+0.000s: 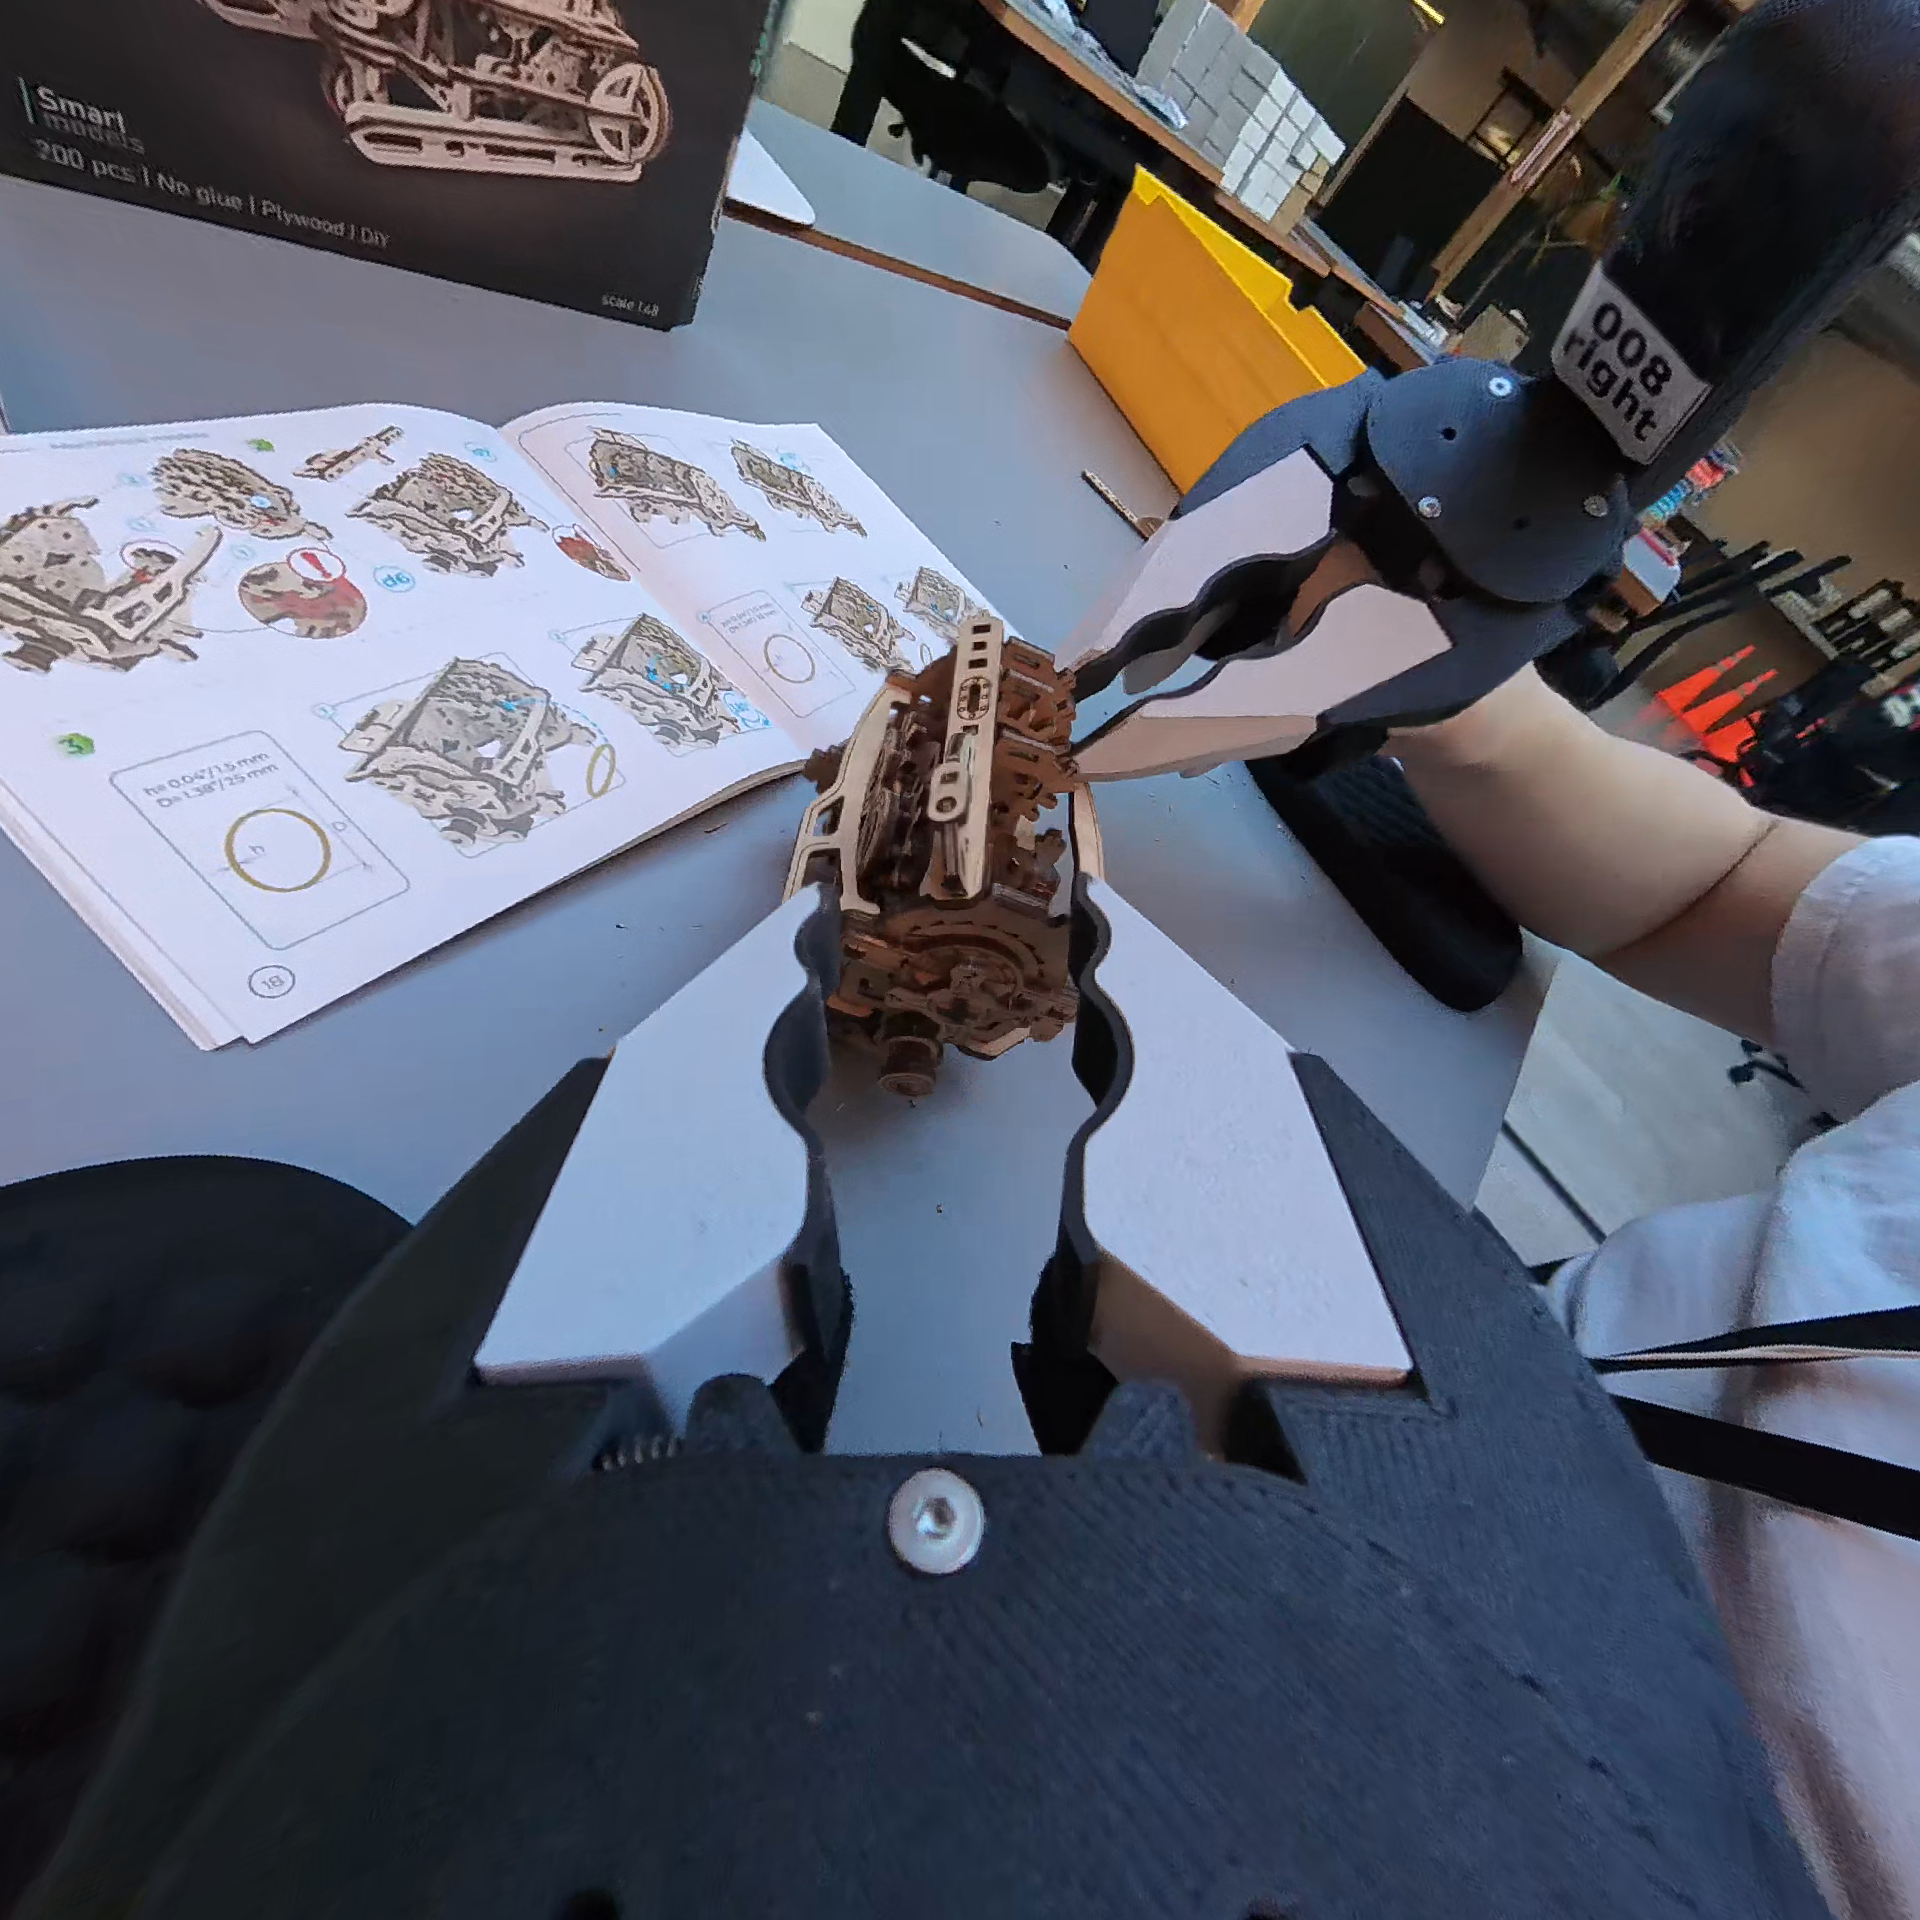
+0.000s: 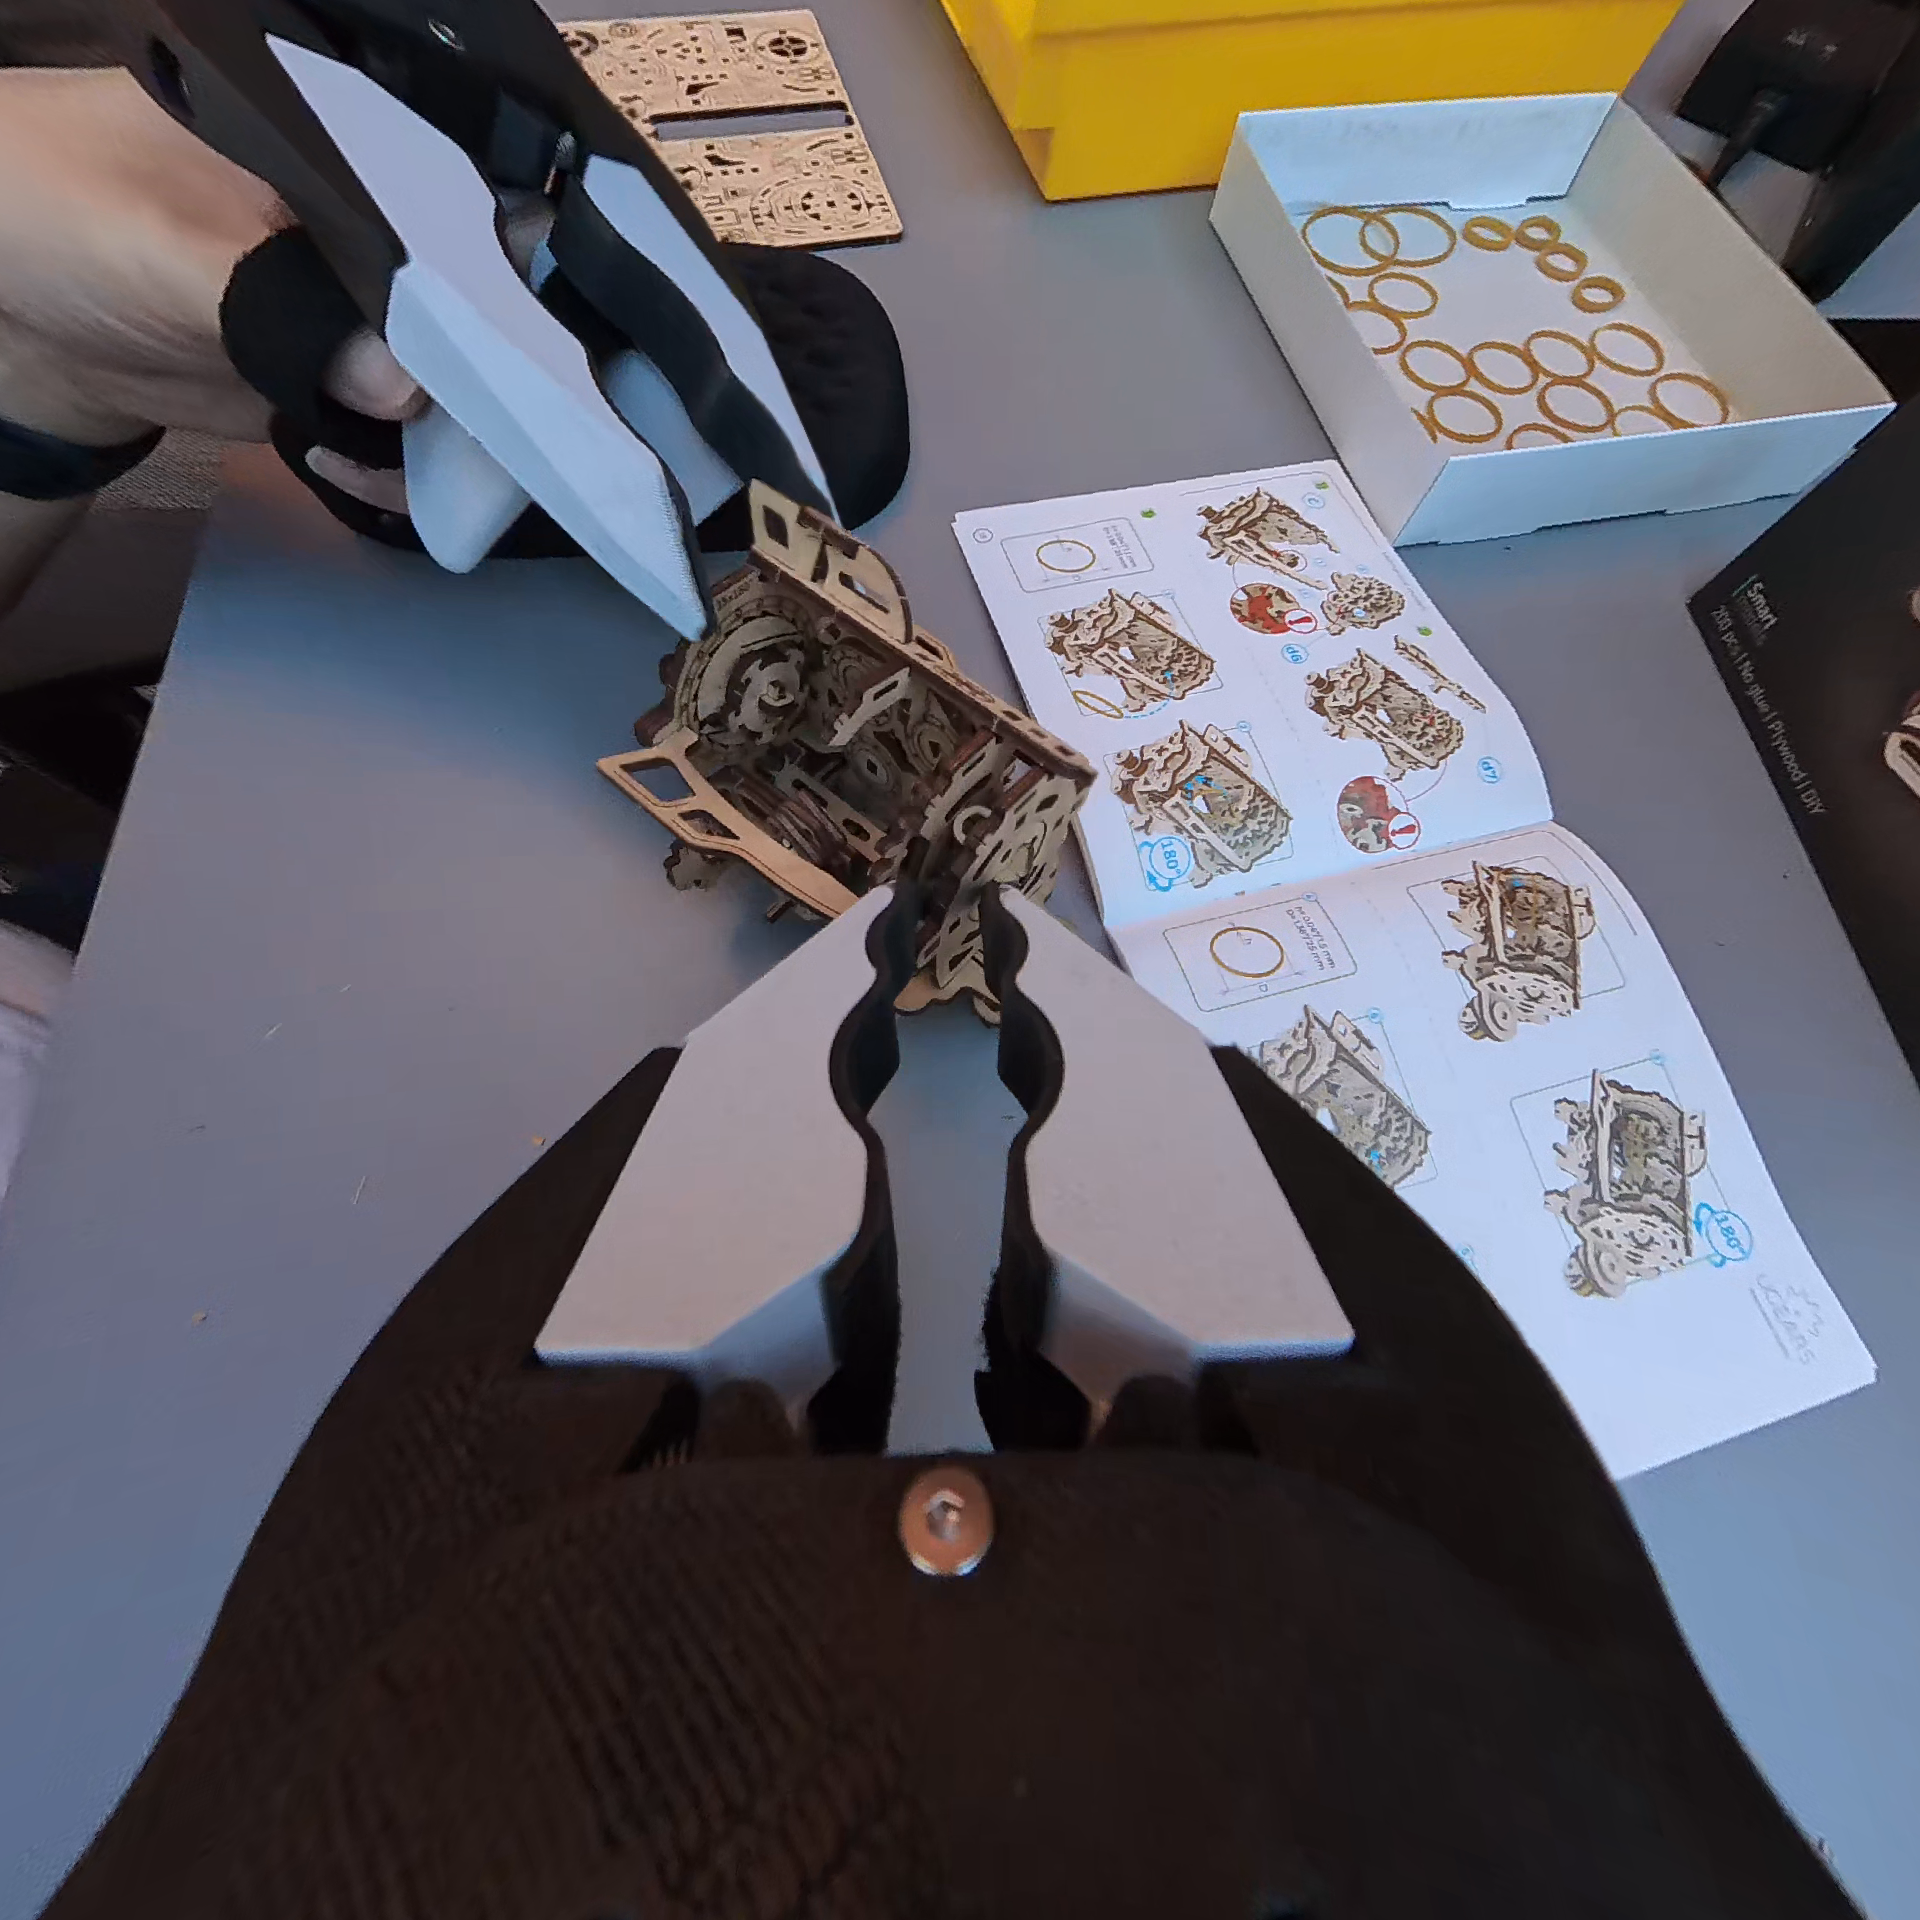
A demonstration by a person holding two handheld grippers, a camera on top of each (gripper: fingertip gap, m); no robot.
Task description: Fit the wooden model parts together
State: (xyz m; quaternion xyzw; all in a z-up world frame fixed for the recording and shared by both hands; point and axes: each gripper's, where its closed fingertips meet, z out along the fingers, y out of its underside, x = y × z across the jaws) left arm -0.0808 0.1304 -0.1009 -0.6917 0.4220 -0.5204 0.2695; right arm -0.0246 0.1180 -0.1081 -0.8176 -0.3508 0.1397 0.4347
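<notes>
The left hand-held gripper clamps the wooden model between its fingertips, just above the bench. The right hand-held gripper pinches the model's far end. A booklet lies open beyond.

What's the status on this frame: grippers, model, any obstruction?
Left gripper shut on the wooden model, which sits on the table. Right gripper pinched on the model's far end. Open booklet alongside, not in the way.
</notes>
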